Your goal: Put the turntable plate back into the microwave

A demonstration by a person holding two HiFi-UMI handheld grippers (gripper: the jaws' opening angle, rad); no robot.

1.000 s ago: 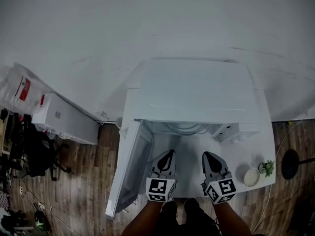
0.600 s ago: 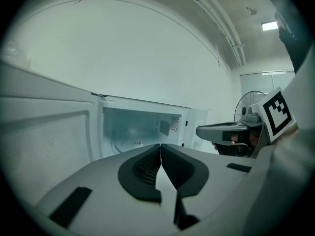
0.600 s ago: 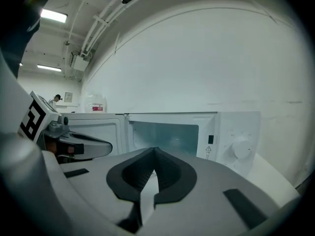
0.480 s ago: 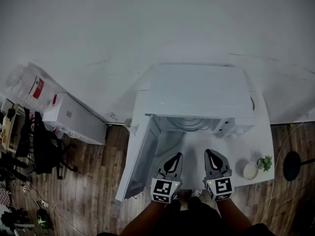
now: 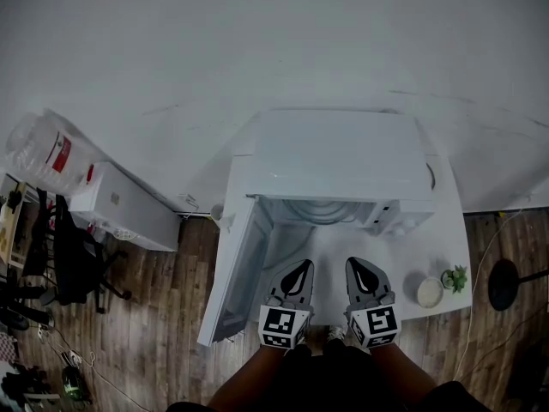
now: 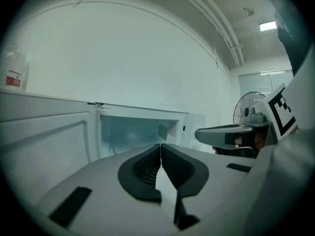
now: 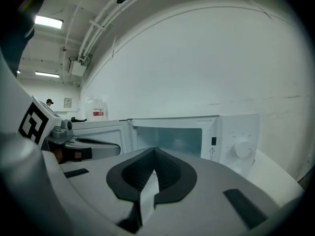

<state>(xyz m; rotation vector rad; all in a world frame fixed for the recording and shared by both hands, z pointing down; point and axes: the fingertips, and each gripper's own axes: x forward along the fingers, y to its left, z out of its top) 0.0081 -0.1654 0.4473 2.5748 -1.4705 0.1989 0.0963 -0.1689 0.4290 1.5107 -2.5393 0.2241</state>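
1. Inside the microwave cavity, the turntable plate seems already laid, its rim just visible.
2. Left gripper and right gripper hang before the opening, each closed and empty.
3. Judgement: confirm the plate sits level, and stay clear of the open door.

White wall — dark wood-plank floor.

Left gripper and right gripper side by side, level, jaws closed, both empty, forearms extended forward.
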